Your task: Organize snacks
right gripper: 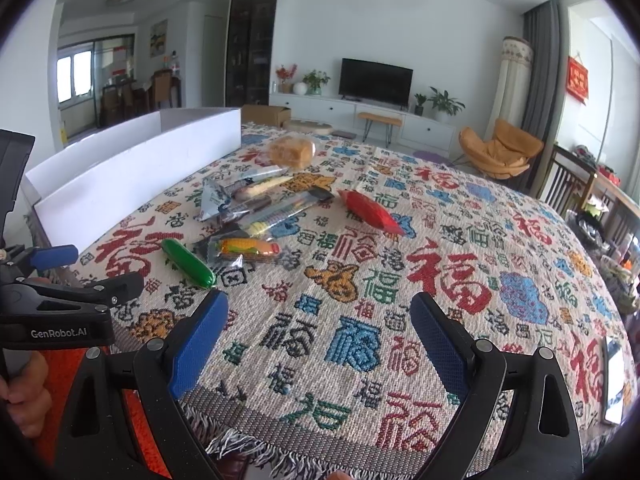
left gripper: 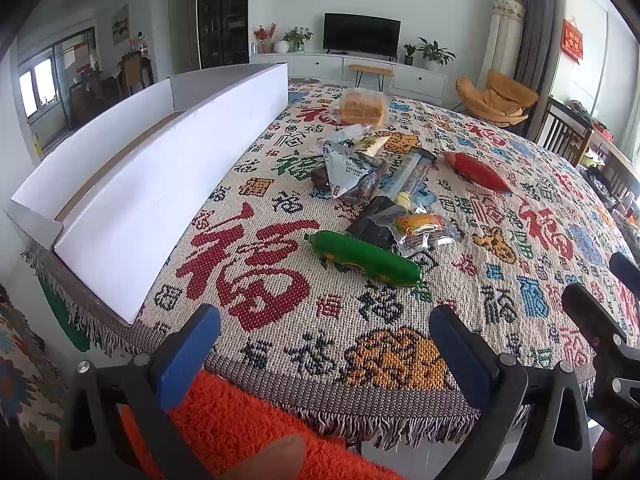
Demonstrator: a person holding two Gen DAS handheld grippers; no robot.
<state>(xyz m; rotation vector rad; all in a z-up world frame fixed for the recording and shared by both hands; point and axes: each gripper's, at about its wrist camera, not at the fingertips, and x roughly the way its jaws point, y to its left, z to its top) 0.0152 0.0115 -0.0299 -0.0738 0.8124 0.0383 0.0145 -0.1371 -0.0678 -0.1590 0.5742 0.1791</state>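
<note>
A pile of snacks lies mid-table on the patterned cloth: a green sausage pack (left gripper: 362, 258) (right gripper: 188, 263), a red sausage pack (left gripper: 478, 170) (right gripper: 372, 210), an orange-yellow wrapped snack (left gripper: 420, 226) (right gripper: 248, 248), a silver packet (left gripper: 348, 170) (right gripper: 214, 198) and a bagged bread (left gripper: 362, 108) (right gripper: 291, 151). A long white box (left gripper: 160, 184) (right gripper: 132, 176) stands open along the left. My left gripper (left gripper: 324, 344) is open and empty at the near table edge, short of the green pack. My right gripper (right gripper: 320, 332) is open and empty, right of the green pack.
The table cloth (right gripper: 440, 280) ends in a fringe at the near edge. A phone (right gripper: 614, 380) lies at the right edge. An orange fabric (left gripper: 240, 420) lies below the left gripper. Chairs, a TV unit and a dining area stand beyond the table.
</note>
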